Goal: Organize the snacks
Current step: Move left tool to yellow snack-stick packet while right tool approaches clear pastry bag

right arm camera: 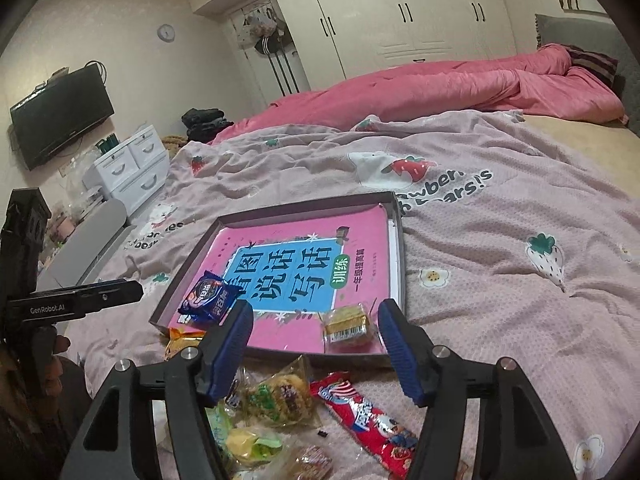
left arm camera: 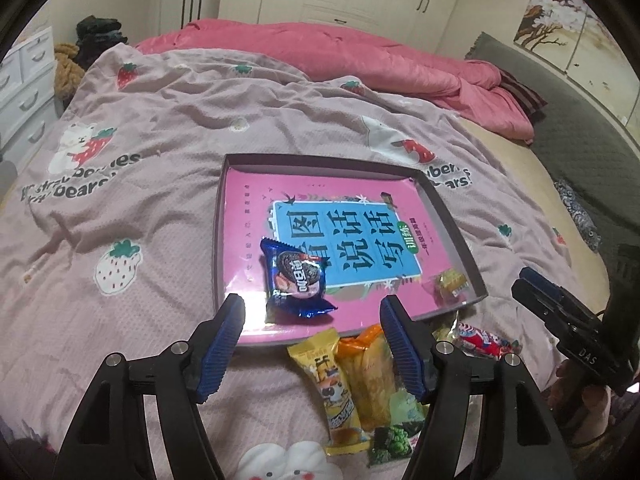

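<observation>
A shallow grey box tray (left arm camera: 452, 220) (right arm camera: 398, 248) with a pink book in its bottom lies on the bed. A blue Oreo packet (left arm camera: 294, 278) (right arm camera: 210, 296) lies at its near left corner. A small clear yellow cracker packet (left arm camera: 450, 284) (right arm camera: 348, 324) lies at its near right corner. Outside, in front of the tray, lie a yellow packet (left arm camera: 328, 376), an orange packet (left arm camera: 370, 376), a red packet (left arm camera: 482, 338) (right arm camera: 364, 416) and a clear cookie packet (right arm camera: 280, 394). My left gripper (left arm camera: 312, 312) is open and empty. My right gripper (right arm camera: 316, 316) is open and empty.
The bed has a pink strawberry blanket (left arm camera: 140, 152) and a rolled pink quilt (left arm camera: 360, 56) at the back. White drawers (right arm camera: 132, 168) and a wall TV (right arm camera: 60, 120) stand to the left. The right gripper shows in the left wrist view (left arm camera: 560, 312).
</observation>
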`<action>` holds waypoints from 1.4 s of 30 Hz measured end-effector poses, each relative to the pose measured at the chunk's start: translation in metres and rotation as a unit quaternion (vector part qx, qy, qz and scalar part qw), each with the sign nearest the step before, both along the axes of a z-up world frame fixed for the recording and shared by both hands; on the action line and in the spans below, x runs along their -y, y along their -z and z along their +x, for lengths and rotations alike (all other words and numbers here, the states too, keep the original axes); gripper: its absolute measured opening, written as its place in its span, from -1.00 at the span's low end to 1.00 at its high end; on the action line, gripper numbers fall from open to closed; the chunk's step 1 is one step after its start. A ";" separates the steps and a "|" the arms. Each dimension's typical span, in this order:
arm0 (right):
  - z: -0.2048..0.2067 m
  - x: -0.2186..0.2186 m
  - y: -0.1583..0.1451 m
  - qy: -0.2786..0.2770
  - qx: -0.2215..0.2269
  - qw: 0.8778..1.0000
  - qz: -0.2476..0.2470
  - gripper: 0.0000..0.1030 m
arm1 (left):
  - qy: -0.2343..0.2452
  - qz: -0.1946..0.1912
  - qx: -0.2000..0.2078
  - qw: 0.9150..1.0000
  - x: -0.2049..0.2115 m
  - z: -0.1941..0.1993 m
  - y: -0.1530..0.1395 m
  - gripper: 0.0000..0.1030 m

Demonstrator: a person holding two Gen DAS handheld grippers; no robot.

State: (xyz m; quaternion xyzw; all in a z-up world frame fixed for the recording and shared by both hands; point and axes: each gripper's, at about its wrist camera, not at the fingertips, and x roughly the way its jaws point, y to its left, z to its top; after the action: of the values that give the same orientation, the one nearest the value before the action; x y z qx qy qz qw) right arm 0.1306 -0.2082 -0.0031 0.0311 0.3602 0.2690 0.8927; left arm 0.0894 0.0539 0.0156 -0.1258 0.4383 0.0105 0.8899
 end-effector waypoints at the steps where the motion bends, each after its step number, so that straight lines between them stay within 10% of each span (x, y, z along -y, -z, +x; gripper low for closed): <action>1: -0.001 0.000 0.000 0.001 -0.001 1.000 0.000 0.25 | 0.001 0.000 -0.001 1.000 0.000 -0.001 0.000 0.39; 42: -0.043 0.003 0.006 0.008 -0.038 0.999 -0.011 0.26 | 0.033 0.009 -0.049 0.998 0.010 -0.035 0.025 0.39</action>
State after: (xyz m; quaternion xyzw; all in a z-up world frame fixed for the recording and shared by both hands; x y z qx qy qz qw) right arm 0.0876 -0.2115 -0.0093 0.0338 0.3963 0.2567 0.8808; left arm 0.0548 0.0439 -0.0093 -0.1023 0.4849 -0.0085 0.8685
